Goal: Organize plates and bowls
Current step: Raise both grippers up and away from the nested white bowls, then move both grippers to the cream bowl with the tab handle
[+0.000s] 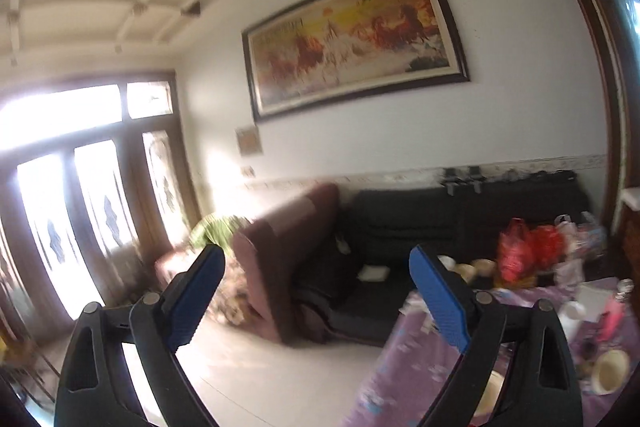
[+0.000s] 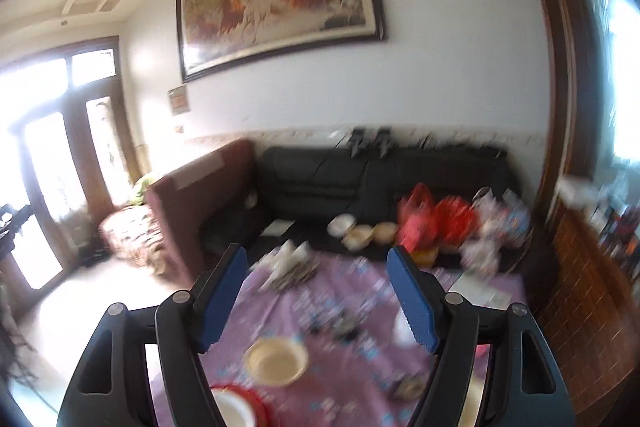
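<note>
Right gripper [image 2: 316, 261] spread wide and empty, blue ribbed pads [image 2: 412, 301] angled over a purple patterned tablecloth [image 2: 352, 291]. Below and between the fingers, a cream bowl [image 2: 276, 357], round and shallow, mouth up, sitting apart from both pads. At the bottom edge, a white dish on a red plate [image 2: 240, 405], partly hidden behind the left finger. At the table's far end, three more cream bowls [image 2: 362, 231] clustered in a row, blurred, just beside red plastic bags [image 2: 436, 221]. Left gripper [image 1: 318, 261] likewise gaping, nothing pinched, black frame and blue pads [image 1: 440, 301] aimed nearly level toward a black sofa [image 1: 420, 219] and a brown armchair [image 1: 280, 247]. Low at right in that view, another cream bowl [image 1: 610, 371] on the same cloth. Above the sofa, a long framed painting [image 1: 352, 39] of horses on a white wall; at left, glazed wooden doors [image 1: 92, 195], glaring with daylight.
</note>
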A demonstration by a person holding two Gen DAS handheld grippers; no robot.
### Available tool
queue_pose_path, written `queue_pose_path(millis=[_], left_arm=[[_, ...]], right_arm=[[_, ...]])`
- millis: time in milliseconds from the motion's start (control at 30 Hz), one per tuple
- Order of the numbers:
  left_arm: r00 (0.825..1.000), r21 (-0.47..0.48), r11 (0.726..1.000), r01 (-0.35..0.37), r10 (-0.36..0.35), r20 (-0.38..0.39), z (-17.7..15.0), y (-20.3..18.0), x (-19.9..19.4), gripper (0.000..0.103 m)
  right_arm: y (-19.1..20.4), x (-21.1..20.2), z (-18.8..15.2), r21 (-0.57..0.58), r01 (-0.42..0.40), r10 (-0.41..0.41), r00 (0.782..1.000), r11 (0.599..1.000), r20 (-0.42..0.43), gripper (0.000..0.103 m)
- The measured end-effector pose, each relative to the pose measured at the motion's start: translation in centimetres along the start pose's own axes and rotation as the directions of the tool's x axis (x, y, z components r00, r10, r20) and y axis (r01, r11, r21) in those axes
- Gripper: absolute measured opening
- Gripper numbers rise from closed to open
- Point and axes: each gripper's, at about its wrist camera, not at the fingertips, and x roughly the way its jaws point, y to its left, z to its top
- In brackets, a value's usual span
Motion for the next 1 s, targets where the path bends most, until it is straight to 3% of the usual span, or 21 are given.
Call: queue_pose_path(millis=[67,133,267,367,467,500,600,667,700,800,867,900,933,1000], left_arm=[[1.0,0.052,0.999,-0.01,0.01,0.009,0.6,-0.4,1.9,0.103],[1.0,0.07,0.998,0.01,-0.008,-0.024,0.5,-1.1,4.4,0.103],[0.983,0.024,0.99,0.14,-0.136,-0.124,-3.1,-3.9,10.0,0.103],[0.947,-0.008,0.972,0.236,-0.232,-0.223,-8.1,-7.1,14.0,0.103],[0.896,-0.037,0.951,0.306,-0.301,-0.326,-13.8,-10.6,17.7,0.103],[0.875,-0.049,0.943,0.329,-0.324,-0.361,-15.7,-11.8,18.9,0.103],[0.784,-0.1,0.916,0.389,-0.386,-0.486,-21.5,-15.4,22.7,0.102],[0.712,-0.15,0.894,0.423,-0.43,-0.555,-25.1,-17.3,24.7,0.1],[0.664,-0.177,0.877,0.447,-0.458,-0.592,-27.2,-18.6,25.8,0.098],[0.551,-0.214,0.85,0.482,-0.484,-0.68,-31.2,-21.3,28.0,0.085],[0.486,-0.246,0.835,0.492,-0.498,-0.718,-33.1,-22.5,28.9,0.07],[0.453,-0.268,0.827,0.494,-0.508,-0.732,-34.0,-23.0,29.4,0.069],[0.425,-0.288,0.823,0.489,-0.513,-0.745,-34.8,-23.5,30.0,0.069],[0.392,-0.301,0.817,0.492,-0.516,-0.762,-35.5,-24.5,30.8,0.069]], right_arm=[[0.7,0.8,2.2,-0.045,0.059,-0.058,0.998,0.997,0.022,0.091],[1.3,2.4,3.5,-0.052,0.093,-0.092,0.996,0.994,0.017,0.094],[1.4,8.5,1.8,0.01,0.081,-0.079,0.989,0.997,-0.128,0.094],[1.2,14.1,-3.4,0.1,0.042,-0.015,0.966,0.994,-0.258,0.094],[2.0,19.5,-9.8,0.133,0.039,0.013,0.929,0.99,-0.37,0.093],[2.3,21.1,-12.3,0.141,0.037,0.024,0.912,0.989,-0.41,0.09],[3.2,25.5,-18.9,0.169,0.041,0.055,0.849,0.985,-0.525,0.082],[3.7,27.7,-22.1,0.19,0.045,0.074,0.815,0.981,-0.574,0.081],[3.7,29.1,-23.6,0.193,0.044,0.082,0.797,0.98,-0.598,0.081],[4.0,31.6,-27.0,0.192,0.053,0.087,0.752,0.98,-0.653,0.08],[4.0,32.9,-28.9,0.207,0.055,0.104,0.723,0.977,-0.682,0.073],[4.1,33.3,-29.6,0.217,0.058,0.112,0.712,0.975,-0.694,0.072],[4.1,33.5,-30.2,0.228,0.062,0.119,0.704,0.972,-0.7,0.072],[3.8,34.7,-31.3,0.258,0.071,0.141,0.684,0.964,-0.716,0.072]])
